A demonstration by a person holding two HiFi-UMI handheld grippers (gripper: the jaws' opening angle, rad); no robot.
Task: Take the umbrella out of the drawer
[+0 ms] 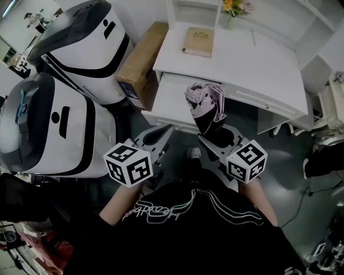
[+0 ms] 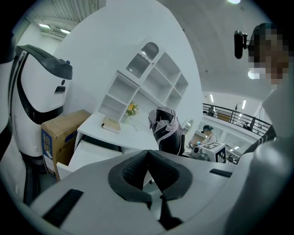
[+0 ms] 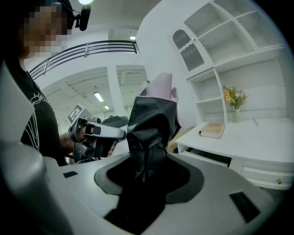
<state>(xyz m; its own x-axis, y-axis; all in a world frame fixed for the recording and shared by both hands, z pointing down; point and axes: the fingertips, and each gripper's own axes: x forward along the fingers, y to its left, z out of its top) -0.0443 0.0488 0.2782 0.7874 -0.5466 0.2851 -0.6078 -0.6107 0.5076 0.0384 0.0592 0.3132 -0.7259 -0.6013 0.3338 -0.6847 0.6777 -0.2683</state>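
A: Off the desk's (image 1: 242,59) front edge, where is the umbrella (image 1: 205,110)?
B: Upright, clamped low in the right gripper (image 1: 208,135), outside the open drawer (image 1: 166,99), by its front lip.
A: Left gripper (image 1: 163,132)?
B: Jaws together, empty, just beside. Box (image 1: 141,62) crowds the desk's left end; bare floor (image 1: 269,156) lies open to the right.

Tan book (image 1: 198,42): flat on white counter (image 1: 252,67), towards the back.
Yellow flowers (image 1: 236,7): in vase, near book.
Cardboard box (image 1: 142,63): on floor, just left of counter.
White-and-black machine (image 1: 80,45): beside box.
Second such machine (image 1: 51,129): nearer.
White shelf unit (image 2: 154,75): above counter.
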